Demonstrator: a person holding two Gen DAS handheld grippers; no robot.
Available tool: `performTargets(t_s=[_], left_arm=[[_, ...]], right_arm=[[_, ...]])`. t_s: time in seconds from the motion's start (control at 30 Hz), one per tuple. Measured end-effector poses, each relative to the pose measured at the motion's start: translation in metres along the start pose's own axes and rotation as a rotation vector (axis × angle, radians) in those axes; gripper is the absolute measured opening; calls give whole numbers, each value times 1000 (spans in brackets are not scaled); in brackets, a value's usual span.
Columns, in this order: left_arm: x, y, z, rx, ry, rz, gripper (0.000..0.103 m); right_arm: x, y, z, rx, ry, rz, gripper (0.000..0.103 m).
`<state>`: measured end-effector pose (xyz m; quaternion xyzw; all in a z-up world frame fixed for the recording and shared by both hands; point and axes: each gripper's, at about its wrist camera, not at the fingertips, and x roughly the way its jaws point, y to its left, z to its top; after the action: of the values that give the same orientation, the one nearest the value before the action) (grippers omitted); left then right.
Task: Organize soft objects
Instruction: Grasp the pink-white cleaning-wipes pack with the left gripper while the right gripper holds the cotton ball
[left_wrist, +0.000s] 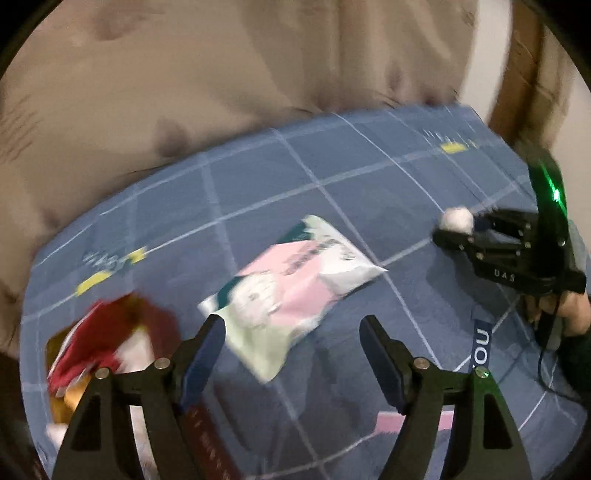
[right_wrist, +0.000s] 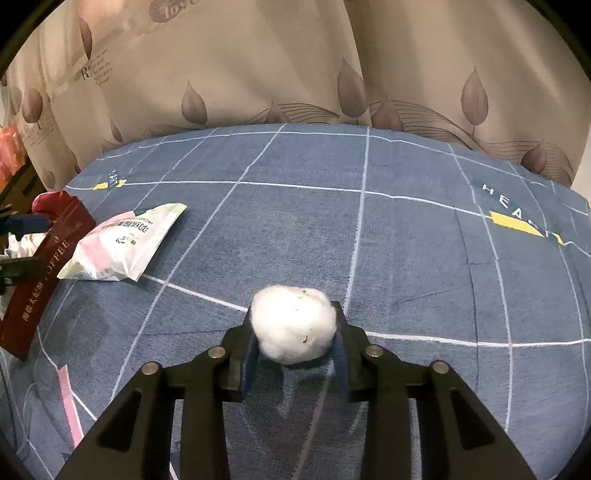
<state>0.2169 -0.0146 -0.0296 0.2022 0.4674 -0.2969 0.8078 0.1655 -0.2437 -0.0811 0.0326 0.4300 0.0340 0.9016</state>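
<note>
White cotton ball (right_wrist: 293, 325) pinched between pads of right tool (right_wrist: 295, 341), held just above blue checked bedsheet (right_wrist: 406, 258), near centre-right of bed. Left tool (left_wrist: 291, 354) wide apart, nothing between fingers, hovering over left side. Pink-and-white soft packet (left_wrist: 291, 284) flat on sheet just beyond left tool, well left of ball. Dark red COFFEE box (right_wrist: 40, 273) at far left edge, red and white soft stuff (left_wrist: 110, 339) inside, blurred. Beige leaf-print curtain (right_wrist: 258, 74) behind bed
</note>
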Motion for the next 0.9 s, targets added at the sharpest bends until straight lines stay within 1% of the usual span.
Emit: performTargets(t_s=[0.1,0.27,0.37,0.47,0.53,0.57,0.6,0.63,0.67,0.73,0.8,0.83,0.87,0.9], left_arm=[[18,-5,10,51,46,-32,77],[48,-2,22,108,121,-6,77],[58,0,30,137,134,14,78],[68,1,38,165,131,33,79],[79,1,42,176,143,49,84],[85,1,44,165,148,52,86],[86,3,46,147,134,52,89],[86,5,48,118,126,50,89],[88,8,50,76,128,44,89],[91,20,49,-58,130,4,89],[91,28,44,-144,111,-18,89],[88,29,41,-168,79,8,89],[88,29,39,-183,73,35,89],[85,28,36,-209,61,49,87]], right_arm=[[0,1,0,-4,1,2,35],[0,1,0,-3,2,15,38],[0,2,0,-6,2,20,40],[0,2,1,-12,3,20,42],[0,2,1,-12,4,21,42],[0,2,1,-11,3,21,42],[0,2,1,-10,3,24,42],[-1,2,1,-8,3,27,42],[-1,1,0,-5,2,30,43],[-2,0,0,-2,2,35,43],[-3,0,-1,1,1,41,43],[-3,0,-1,3,1,43,43],[-2,-1,-1,3,1,45,44],[-2,-1,-1,4,2,48,45]])
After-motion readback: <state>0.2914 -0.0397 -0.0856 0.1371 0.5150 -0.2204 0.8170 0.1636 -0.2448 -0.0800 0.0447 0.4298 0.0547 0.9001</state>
